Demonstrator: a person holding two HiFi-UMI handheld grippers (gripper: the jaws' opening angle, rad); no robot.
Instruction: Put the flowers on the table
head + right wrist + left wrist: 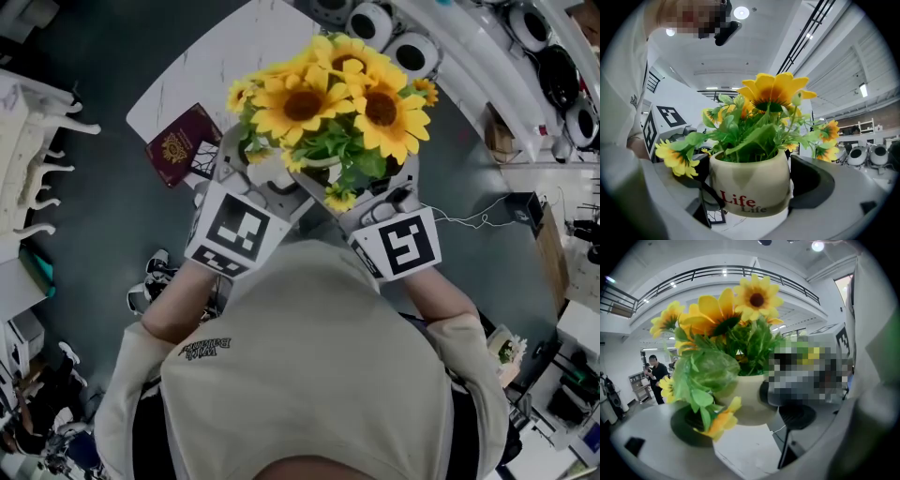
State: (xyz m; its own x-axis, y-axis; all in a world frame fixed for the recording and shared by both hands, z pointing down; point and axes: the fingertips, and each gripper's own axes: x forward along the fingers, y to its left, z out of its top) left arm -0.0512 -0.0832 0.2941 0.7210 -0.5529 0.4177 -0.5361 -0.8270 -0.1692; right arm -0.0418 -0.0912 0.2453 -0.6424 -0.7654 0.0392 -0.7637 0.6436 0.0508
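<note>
The flowers (328, 98), a bunch of artificial sunflowers with green leaves, stood upright in a cream pot (740, 178) with "Life" printed on it in red. The pot was not yet set down. It hung in the air in front of the person's chest, over the near edge of the white marbled tabletop (211, 66). The left gripper (740, 420) and the right gripper (752, 190) each had the pot between their jaws, closed against its rounded sides from opposite directions. A smooth, bulging pot could easily slip from one pair of jaws, so gripping from both sides probably kept it level and stopped it tipping. A maroon booklet (183, 142) lay on the tabletop just beside the flowers. The bare stretch further along looked the better spot for lowering the pot.
</note>
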